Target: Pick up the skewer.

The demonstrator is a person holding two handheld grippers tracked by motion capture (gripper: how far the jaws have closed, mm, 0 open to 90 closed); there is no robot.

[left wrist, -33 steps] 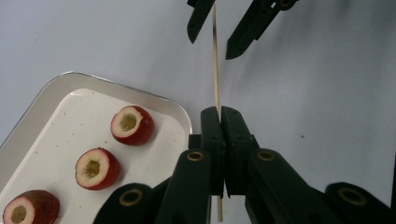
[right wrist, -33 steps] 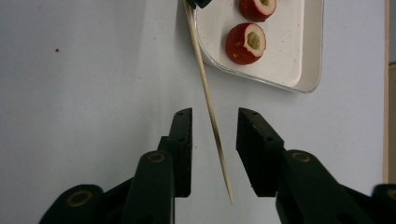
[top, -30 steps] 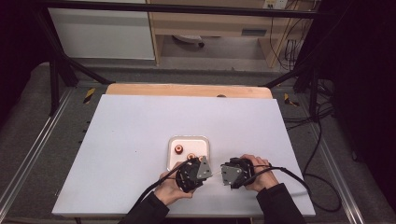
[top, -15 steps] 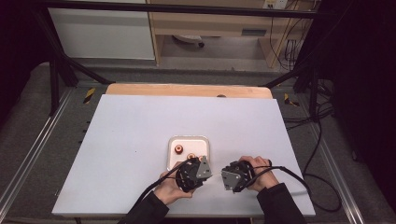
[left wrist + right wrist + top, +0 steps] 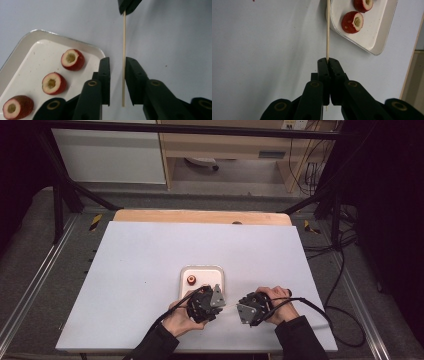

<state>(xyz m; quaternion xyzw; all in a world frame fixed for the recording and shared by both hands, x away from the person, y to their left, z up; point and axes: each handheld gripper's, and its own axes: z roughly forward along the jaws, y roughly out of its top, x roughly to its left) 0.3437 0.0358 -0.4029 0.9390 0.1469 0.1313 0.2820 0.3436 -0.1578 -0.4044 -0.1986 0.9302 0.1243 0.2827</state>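
White tray (image 5: 201, 271) near the tabletop's (image 5: 150, 260) front edge, three red cored fruit pieces (image 5: 72, 59) inside | right tool (image 5: 328, 61) clamped tight on a thin wooden skewer (image 5: 327, 30) | left tool (image 5: 117, 67) just right of the tray, jaws apart, skewer's free end between them, not gripped.

even overhead light, soft shadows, dark surroundings
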